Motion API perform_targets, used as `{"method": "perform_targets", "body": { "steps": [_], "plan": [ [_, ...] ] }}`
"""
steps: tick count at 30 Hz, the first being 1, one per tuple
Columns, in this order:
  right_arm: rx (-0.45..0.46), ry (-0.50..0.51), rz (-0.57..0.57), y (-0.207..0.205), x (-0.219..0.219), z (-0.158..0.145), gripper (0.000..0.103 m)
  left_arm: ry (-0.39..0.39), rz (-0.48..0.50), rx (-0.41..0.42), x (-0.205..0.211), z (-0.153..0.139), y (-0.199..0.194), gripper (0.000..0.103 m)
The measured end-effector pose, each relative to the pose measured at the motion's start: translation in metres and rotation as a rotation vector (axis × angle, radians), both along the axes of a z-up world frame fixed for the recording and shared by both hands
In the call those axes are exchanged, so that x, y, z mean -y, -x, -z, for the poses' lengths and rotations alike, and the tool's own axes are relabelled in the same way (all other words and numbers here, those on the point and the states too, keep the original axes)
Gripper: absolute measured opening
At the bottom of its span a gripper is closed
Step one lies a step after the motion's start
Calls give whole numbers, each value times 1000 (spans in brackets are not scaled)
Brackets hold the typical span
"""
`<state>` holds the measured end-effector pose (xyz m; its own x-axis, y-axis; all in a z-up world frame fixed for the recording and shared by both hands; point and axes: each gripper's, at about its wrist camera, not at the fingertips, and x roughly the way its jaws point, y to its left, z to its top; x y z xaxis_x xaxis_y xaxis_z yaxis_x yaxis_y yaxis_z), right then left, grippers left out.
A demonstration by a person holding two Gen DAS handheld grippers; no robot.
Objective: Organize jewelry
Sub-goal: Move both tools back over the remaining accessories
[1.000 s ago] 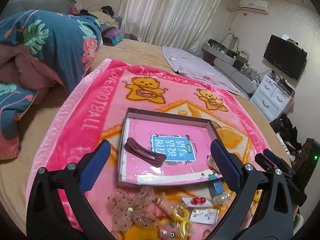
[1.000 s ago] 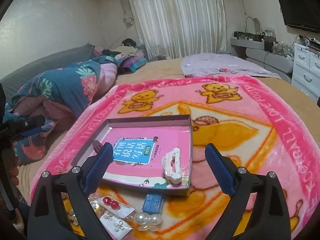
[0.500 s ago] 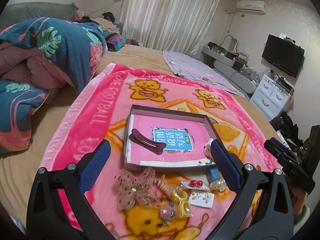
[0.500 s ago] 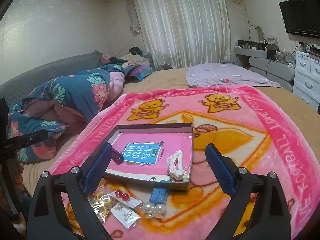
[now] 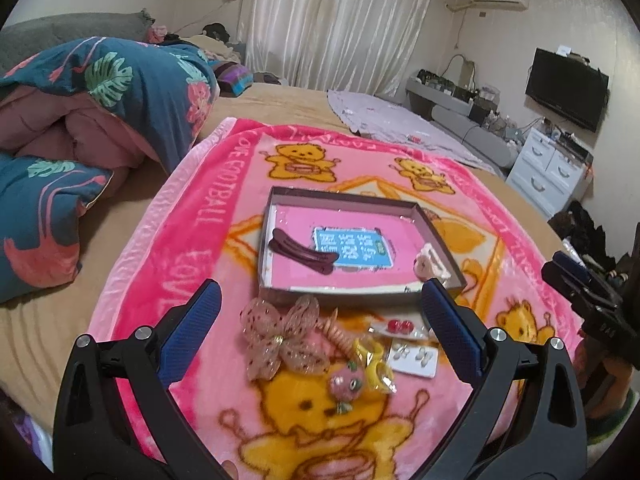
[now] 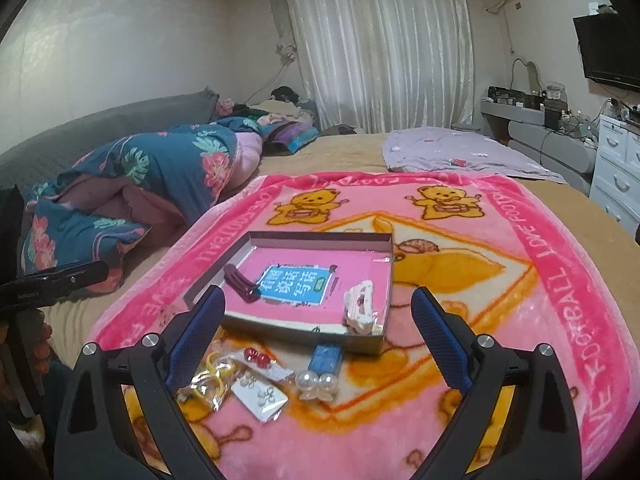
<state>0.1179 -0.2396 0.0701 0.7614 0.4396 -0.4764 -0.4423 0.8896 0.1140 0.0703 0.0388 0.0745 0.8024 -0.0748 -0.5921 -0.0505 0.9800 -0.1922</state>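
A shallow grey box (image 5: 352,290) (image 6: 362,338) with a pink bottom lies on the pink blanket. In it lie a dark maroon hair clip (image 5: 302,251) (image 6: 240,282) and a white claw clip (image 5: 430,262) (image 6: 360,304). In front of it lie a pink butterfly bow (image 5: 280,340), a strawberry clip (image 5: 346,384), yellow hair ties (image 5: 374,364) (image 6: 212,376), red earrings (image 5: 400,326) (image 6: 256,356), an earring card (image 5: 414,358) (image 6: 260,398), a blue clip (image 6: 326,360) and pearls (image 6: 316,382). My left gripper (image 5: 320,320) is open and empty above the loose pieces. My right gripper (image 6: 316,324) is open and empty too.
The pink bear blanket (image 6: 520,280) covers a bed. A folded floral quilt (image 5: 100,120) lies at the left. A white dresser (image 5: 552,176) and a TV (image 5: 568,88) stand at the right. The right gripper also shows at the left view's right edge (image 5: 584,292).
Both grippers have drawn back and up from the box, so more of the blanket and loose jewelry shows. Both stay open. Nothing on the blanket has moved.
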Motion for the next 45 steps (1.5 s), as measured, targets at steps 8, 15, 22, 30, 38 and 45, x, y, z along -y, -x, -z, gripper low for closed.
{"method": "perform_targets", "body": {
  "steps": [8, 15, 22, 30, 38, 45],
  "plan": [
    [-14, 41, -37, 12, -7, 8, 93, -14, 14, -29, 5, 11, 11, 93],
    [-42, 81, -66, 20, -13, 20, 93, -52, 19, -48, 12, 19, 21, 93],
    [-76, 120, -95, 25, -18, 33, 94, -81, 23, -81, 13, 33, 31, 93],
    [-92, 148, -111, 33, -22, 42, 94, -99, 20, -118, 9, 48, 39, 93],
    [-100, 167, -120, 36, -24, 47, 94, -94, 36, -163, 8, 65, 42, 93],
    [-109, 178, -125, 36, -27, 53, 94, -119, 67, -215, 14, 86, 46, 93]
  ]
}}
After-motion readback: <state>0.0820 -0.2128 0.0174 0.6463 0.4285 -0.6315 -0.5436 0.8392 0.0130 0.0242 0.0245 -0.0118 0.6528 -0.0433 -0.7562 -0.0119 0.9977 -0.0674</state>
